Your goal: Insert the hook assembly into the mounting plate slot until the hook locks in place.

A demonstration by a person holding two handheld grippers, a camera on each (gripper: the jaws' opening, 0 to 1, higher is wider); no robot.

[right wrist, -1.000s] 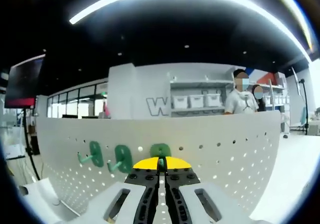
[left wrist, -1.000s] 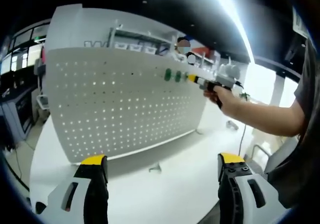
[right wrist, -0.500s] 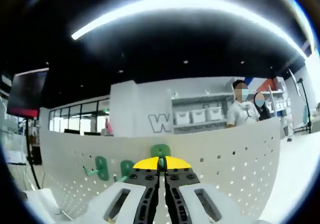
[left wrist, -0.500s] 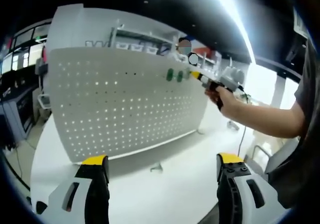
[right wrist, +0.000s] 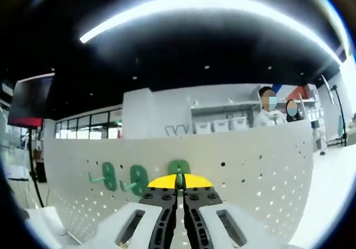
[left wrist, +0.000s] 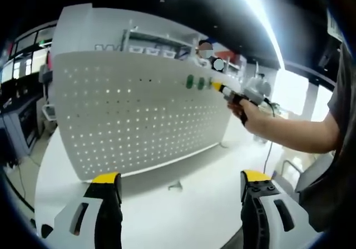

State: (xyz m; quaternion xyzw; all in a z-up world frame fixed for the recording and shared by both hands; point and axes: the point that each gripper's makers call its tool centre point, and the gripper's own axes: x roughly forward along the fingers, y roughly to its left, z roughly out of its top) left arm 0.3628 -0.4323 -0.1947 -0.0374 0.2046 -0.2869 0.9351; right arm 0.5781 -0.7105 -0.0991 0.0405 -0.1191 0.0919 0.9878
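A white pegboard (left wrist: 133,110) stands upright on the white table. Two green hooks (left wrist: 194,83) hang near its upper right. In the left gripper view, my right gripper (left wrist: 218,86) is held by a hand against the board beside those hooks. In the right gripper view my right gripper (right wrist: 178,177) is shut on a third green hook (right wrist: 178,167), pressed at the pegboard (right wrist: 250,171) just right of the two hanging hooks (right wrist: 122,177). My left gripper (left wrist: 176,183) stands open low over the table, nothing between its fingers.
A small metal piece (left wrist: 174,187) lies on the white table (left wrist: 211,204) in front of the board. Shelves with white bins (right wrist: 219,127) and two people (right wrist: 278,113) stand behind the board. A person's arm (left wrist: 295,132) reaches in from the right.
The right gripper with its hook has shifted slightly lower against the board, bringing the hook level with the two hanging ones. The left gripper has stayed put.
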